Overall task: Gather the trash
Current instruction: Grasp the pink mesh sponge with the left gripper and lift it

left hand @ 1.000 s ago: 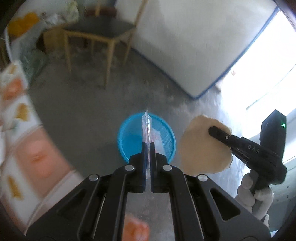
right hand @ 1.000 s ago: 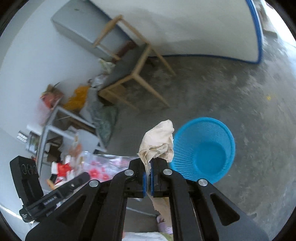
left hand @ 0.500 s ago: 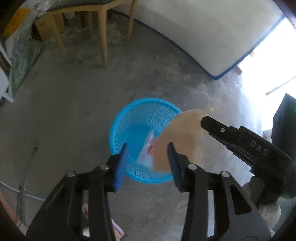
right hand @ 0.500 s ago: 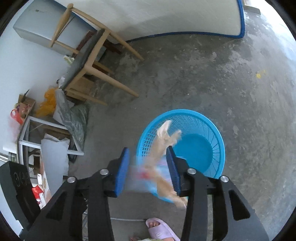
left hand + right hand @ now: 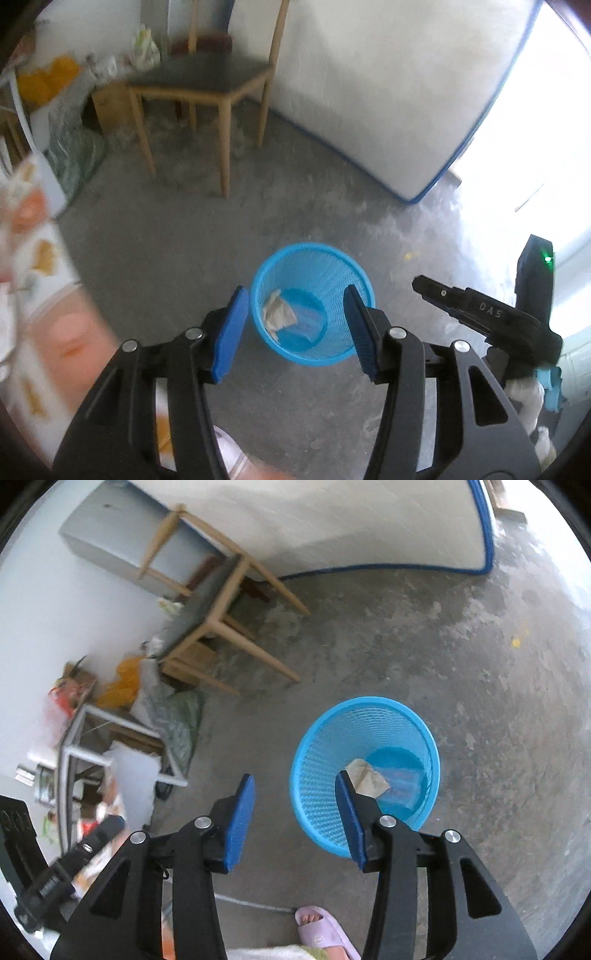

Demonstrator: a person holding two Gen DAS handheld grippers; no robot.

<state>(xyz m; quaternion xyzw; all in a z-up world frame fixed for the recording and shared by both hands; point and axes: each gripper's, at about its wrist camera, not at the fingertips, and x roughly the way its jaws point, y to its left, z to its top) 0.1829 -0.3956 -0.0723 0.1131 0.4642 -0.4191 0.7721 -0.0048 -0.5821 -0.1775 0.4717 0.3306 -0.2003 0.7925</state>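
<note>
Left wrist view: the left gripper (image 5: 295, 332) is released and empty above the blue basket (image 5: 354, 273) on the floor; the right gripper (image 5: 293, 812) is likewise released. Crumpled paper (image 5: 279, 314) and a wrapper (image 5: 404, 784) lie inside. Drop step looks complete; next likely means finding more trash.

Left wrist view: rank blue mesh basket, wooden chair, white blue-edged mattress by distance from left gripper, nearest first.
From the left gripper:
1. Blue mesh basket, just ahead on the floor, framed between the open fingers.
2. Wooden chair, farther back, upper left.
3. White blue-edged mattress, against the wall behind the chair, upper right.
</note>
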